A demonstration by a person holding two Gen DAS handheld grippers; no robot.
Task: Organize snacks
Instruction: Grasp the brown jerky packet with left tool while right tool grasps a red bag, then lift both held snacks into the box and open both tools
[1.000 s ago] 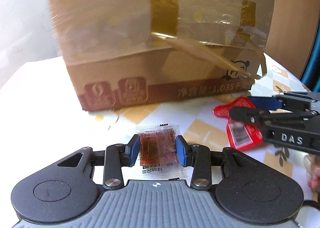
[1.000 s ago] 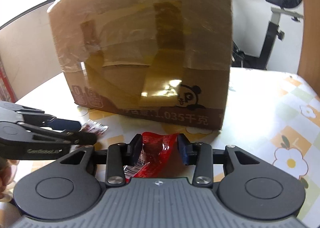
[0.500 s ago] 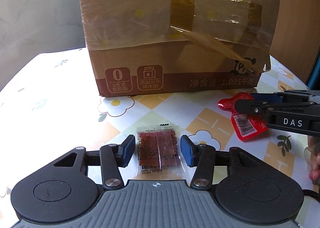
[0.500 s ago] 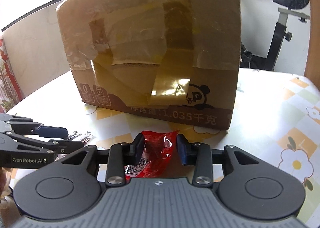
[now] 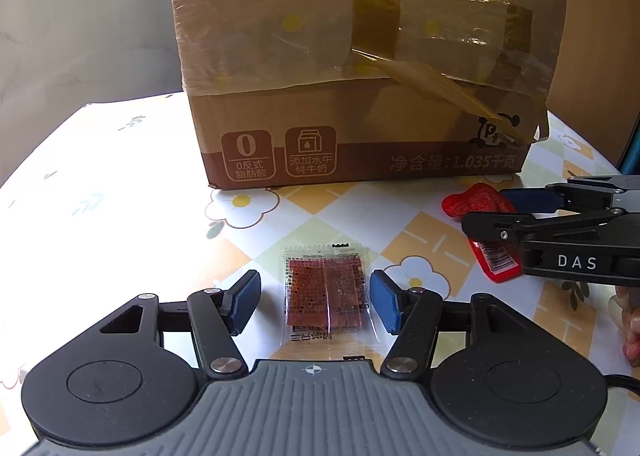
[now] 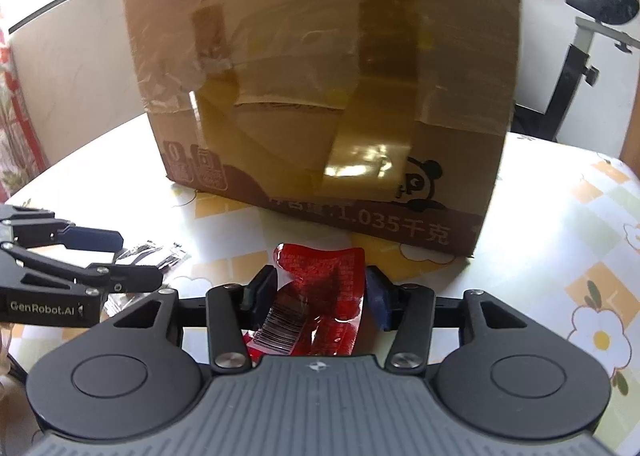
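Left wrist view shows my left gripper (image 5: 315, 304) with its jaws spread; they have just been opening, and the clear packet of brown snack (image 5: 325, 298) lies flat on the flowered tablecloth (image 5: 132, 224) between the blue pads (image 5: 384, 306), with a gap on each side. Beyond it stands the taped cardboard box (image 5: 360, 68), upright on the table, brown print along its lower edge. To the right in this view my right gripper (image 5: 486, 212) reaches in over the red packet (image 5: 476, 202). From the right wrist camera, that gripper's jaws have also just been opening and stand apart: the red packet (image 6: 320, 292) lies on the cloth between them, a little clear of the left pad (image 6: 260, 292) and very near the right pad, where I cannot tell whether it touches. My left gripper (image 6: 140, 258) comes in from the left there, over its clear packet (image 6: 156, 254). An exercise bike (image 6: 592, 28) stands behind the table.
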